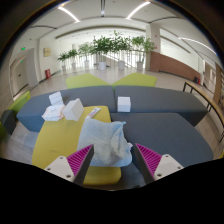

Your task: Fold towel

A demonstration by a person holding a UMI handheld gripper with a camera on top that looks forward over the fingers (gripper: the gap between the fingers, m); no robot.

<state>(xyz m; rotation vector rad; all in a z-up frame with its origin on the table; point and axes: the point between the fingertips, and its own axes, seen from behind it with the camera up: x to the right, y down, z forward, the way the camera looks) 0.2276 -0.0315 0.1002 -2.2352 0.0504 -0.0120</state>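
Observation:
A crumpled pale blue-white towel [106, 140] lies bunched up on the yellow part [60, 140] of a grey and yellow surface, between my fingers and just ahead of them. My gripper [112, 162] is open. The left magenta pad [78, 160] is at the towel's left edge. The right pad [148, 158] stands apart from it with a small gap. The towel's lower part drops out of sight between the fingers.
Two more crumpled white cloths [54, 110] [73, 108] lie farther back on the left. A small folded white item [124, 103] sits on the grey surface [160, 125] beyond. Potted plants [105, 45] line the far hall.

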